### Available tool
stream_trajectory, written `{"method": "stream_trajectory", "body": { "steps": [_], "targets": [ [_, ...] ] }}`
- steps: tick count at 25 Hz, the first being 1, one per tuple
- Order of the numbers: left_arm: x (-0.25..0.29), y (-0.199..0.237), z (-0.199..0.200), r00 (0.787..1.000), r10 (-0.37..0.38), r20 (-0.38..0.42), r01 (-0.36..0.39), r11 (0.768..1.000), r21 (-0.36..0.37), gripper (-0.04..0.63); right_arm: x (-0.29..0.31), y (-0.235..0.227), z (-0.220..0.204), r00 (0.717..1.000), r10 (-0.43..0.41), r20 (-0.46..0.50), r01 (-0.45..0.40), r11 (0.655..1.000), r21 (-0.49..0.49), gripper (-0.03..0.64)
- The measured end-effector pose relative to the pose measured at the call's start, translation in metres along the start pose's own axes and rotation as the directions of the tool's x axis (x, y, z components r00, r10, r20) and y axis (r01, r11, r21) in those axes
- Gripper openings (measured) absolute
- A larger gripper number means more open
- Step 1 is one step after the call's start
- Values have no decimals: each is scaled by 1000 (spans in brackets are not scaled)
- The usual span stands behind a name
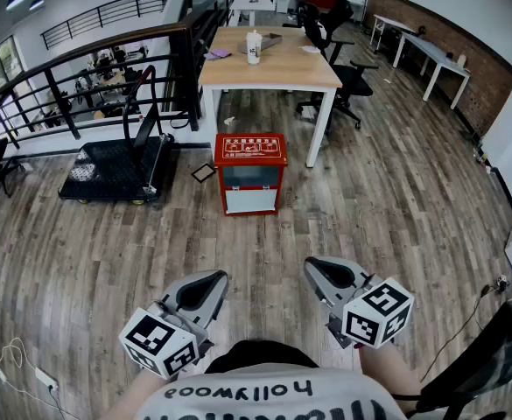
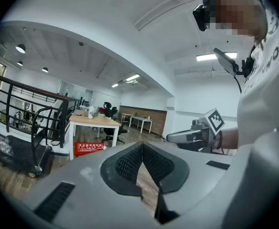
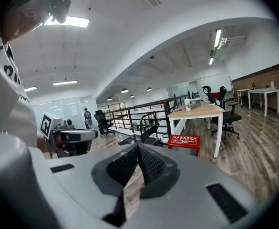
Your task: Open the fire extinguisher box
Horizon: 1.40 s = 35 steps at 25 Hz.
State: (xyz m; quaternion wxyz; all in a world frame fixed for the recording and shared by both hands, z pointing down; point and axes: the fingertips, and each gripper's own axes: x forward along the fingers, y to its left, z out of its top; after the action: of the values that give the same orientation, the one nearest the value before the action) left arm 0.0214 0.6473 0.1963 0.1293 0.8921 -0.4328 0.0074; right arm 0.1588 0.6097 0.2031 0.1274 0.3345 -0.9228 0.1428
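Note:
The red fire extinguisher box [image 1: 250, 173] stands on the wood floor in front of a table leg, its lid down and its glass front facing me. It also shows small and far off in the left gripper view [image 2: 89, 147] and the right gripper view [image 3: 183, 140]. Both grippers are held low near my body, well short of the box. My left gripper [image 1: 213, 280] is shut with nothing between its ribbed pads [image 2: 129, 162]. My right gripper [image 1: 317, 270] is likewise shut and empty, its pads [image 3: 149, 163] pressed together.
A wooden table [image 1: 269, 59] with a white cup [image 1: 254, 46] stands behind the box. A black platform cart [image 1: 115, 169] sits to its left by a black railing [image 1: 80, 86]. An office chair [image 1: 343, 77] is at the right. A small black square [image 1: 204, 172] lies beside the box.

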Motion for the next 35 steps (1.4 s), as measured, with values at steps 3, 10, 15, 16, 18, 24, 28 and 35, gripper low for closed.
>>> {"method": "stream_trajectory", "body": {
  "steps": [3, 10, 15, 16, 18, 24, 28, 35],
  "targets": [
    [-1, 0, -1, 1000, -1, 2, 1, 1000, -10, 6, -2, 0, 0, 1000, -4, -2, 4, 1000, 4, 11],
    [-4, 2, -1, 1000, 1, 8, -1, 1000, -15, 8, -2, 1, -1, 1000, -13, 1, 13, 1000, 2, 11],
    [-6, 4, -1, 1000, 3, 15, -3, 1000, -21, 8, -8, 8, 13, 995, 3, 104, -1, 1000, -24, 11],
    [-6, 4, -1, 1000, 3, 17, -3, 1000, -22, 8, -9, 10, 17, 991, 13, 134, -8, 999, -35, 11],
    [-7, 4, -2, 1000, -1, 15, 2, 1000, -17, 8, -9, 15, 21, 987, 31, 157, -22, 998, -56, 12],
    [-5, 8, -2, 1000, -18, 4, 18, 1000, 14, 8, 8, 21, 5, 999, 11, 38, -4, 986, -170, 12],
    [-9, 17, 1, 999, -35, 14, 34, 999, 13, 7, 23, 26, -11, 996, -36, -76, 16, 968, -250, 12],
    [-12, 34, 0, 995, -89, 43, 89, 996, 10, 6, 36, 32, -6, 998, -59, -23, 54, 983, -173, 11]
  ]
}}
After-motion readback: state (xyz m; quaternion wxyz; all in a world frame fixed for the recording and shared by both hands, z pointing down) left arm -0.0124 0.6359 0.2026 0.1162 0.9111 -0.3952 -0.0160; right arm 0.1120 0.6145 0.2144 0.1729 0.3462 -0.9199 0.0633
